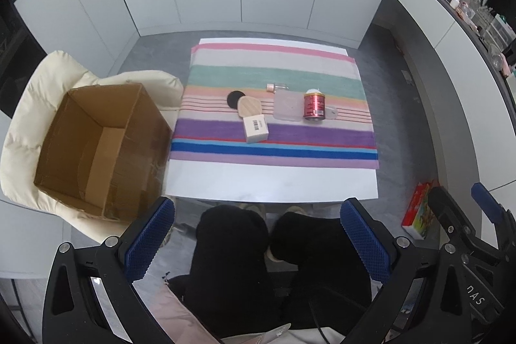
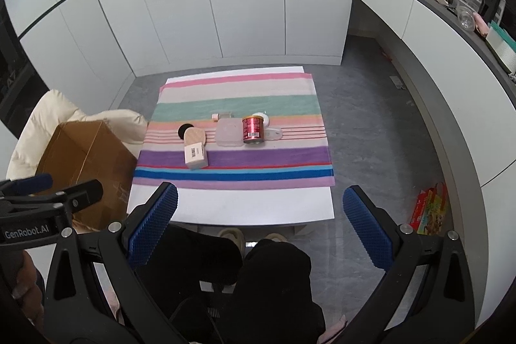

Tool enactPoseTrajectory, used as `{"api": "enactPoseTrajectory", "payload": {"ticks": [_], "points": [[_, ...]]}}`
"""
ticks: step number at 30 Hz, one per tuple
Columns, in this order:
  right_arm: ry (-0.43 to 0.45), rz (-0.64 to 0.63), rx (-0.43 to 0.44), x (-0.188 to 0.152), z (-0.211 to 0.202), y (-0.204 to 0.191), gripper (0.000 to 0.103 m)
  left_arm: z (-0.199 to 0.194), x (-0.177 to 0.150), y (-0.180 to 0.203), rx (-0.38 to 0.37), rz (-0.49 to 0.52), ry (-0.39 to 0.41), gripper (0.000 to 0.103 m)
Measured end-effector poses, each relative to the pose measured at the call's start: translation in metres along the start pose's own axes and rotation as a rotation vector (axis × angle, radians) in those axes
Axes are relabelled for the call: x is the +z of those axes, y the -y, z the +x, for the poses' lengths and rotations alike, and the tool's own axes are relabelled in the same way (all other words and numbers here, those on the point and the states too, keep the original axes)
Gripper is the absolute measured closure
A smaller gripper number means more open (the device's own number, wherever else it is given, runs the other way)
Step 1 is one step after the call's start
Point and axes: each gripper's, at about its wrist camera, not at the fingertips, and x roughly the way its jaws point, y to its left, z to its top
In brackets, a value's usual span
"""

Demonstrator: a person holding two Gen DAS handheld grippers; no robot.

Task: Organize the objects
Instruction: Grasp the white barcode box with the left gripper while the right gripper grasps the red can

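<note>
Both tools are being held back over the person's lap, well short of the counter (image 1: pixel 271 182); the left tool (image 1: pixel 258 244) is being kept with its blue pads spread wide and nothing between them, and the right tool (image 2: pixel 261 224) is likewise being held agape and empty. The things to be organised are being carried on a striped cloth (image 1: pixel 322 137) in the middle of the counter: a red can (image 1: pixel 313 106) lying on its side, just beside a clear plastic lid (image 1: pixel 285 107), a small white box (image 1: pixel 256 128) with a barcode, a pale wooden piece (image 1: pixel 250 107) partly overlapping a black disc (image 1: pixel 233 98), and a small pink bottle (image 1: pixel 274 86) behind them. An open cardboard box (image 1: pixel 96 147) is being supported on a cream cushion (image 1: pixel 38 105) to the left, apparently as the destination. The can is being judged rigid, smooth and prone to rolling, best taken across its cylindrical wall. The white box is being judged light and stiff, best pinched across its flat long sides
</note>
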Motion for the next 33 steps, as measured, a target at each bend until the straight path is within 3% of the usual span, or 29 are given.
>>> {"api": "enactPoseTrajectory", "payload": {"ticks": [3, 6, 10, 12, 18, 21, 23, 28, 33], "points": [[0.009, 0.020, 0.023, 0.000, 0.004, 0.004, 0.000, 0.005, 0.003, 0.000, -0.007, -0.006, 0.005, 0.000], [0.057, 0.023, 0.063, -0.001, 0.011, 0.005, 0.000, 0.010, 0.010, -0.006, -0.002, -0.056, 0.073, 0.002], [0.122, 0.011, 0.031, -0.002, 0.025, 0.008, 0.000, 0.025, 0.024, -0.012, 0.117, -0.055, 0.183, 0.002], [0.123, 0.015, 0.045, 0.001, 0.037, 0.011, 0.000, 0.038, 0.031, -0.014, 0.147, -0.030, 0.185, 0.010], [0.229, -0.053, 0.029, 0.004, 0.069, 0.002, 0.000, 0.094, 0.041, -0.032, 0.043, -0.053, 0.131, 0.012], [0.181, -0.091, 0.021, 0.007, 0.103, -0.005, 0.000, 0.129, 0.045, -0.043, -0.020, -0.096, 0.091, 0.012], [0.109, -0.066, 0.058, 0.006, 0.136, -0.003, 0.000, 0.153, 0.045, -0.046, -0.024, -0.106, 0.071, 0.012], [0.023, 0.061, 0.124, -0.002, 0.194, 0.016, 0.004, 0.207, 0.052, -0.040, -0.012, -0.080, 0.024, 0.012], [-0.007, 0.035, 0.079, -0.007, 0.244, 0.016, 0.004, 0.254, 0.062, -0.037, -0.032, -0.078, -0.023, 0.012]]}}
